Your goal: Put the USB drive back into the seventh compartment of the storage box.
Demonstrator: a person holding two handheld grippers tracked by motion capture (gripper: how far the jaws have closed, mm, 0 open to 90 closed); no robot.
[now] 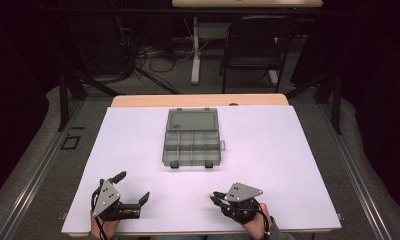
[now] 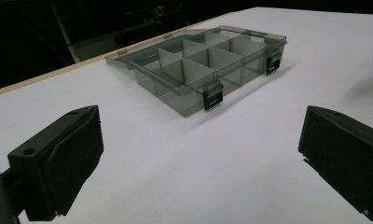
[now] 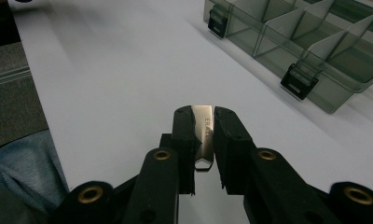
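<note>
Now – right gripper (image 3: 203, 122) fingers clamp metal piece (image 3: 203, 133) | long axis along fingers

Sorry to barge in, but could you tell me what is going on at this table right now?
A person sits at a white table with a gripper in each hand. The right gripper is shut on a small flat metal piece with engraved lettering. The left gripper is open and holds nothing, low over the table. An open grey compartment box sits in the middle of the table ahead of both, lid folded back, and the compartments look empty. The piece has not yet gone in.
</note>
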